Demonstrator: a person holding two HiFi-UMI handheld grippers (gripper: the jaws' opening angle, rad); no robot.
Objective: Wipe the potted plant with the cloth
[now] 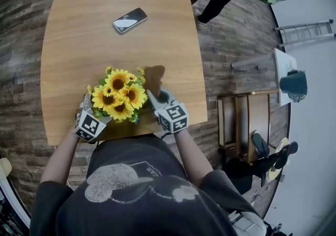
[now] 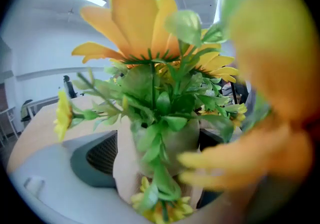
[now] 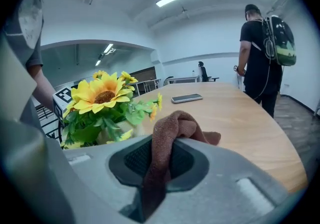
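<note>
The potted plant (image 1: 119, 95) has yellow sunflowers with brown centres, green leaves and a pale beige pot (image 2: 185, 140). Beside it, the cloth (image 3: 167, 138) is reddish brown. The left gripper (image 1: 86, 104) and right gripper (image 1: 160, 97) are pale grey, their cubes black-and-white squares. Beyond the plant, a black smartphone (image 1: 129, 20) lies on the light wood-grain table (image 1: 79, 45).
</note>
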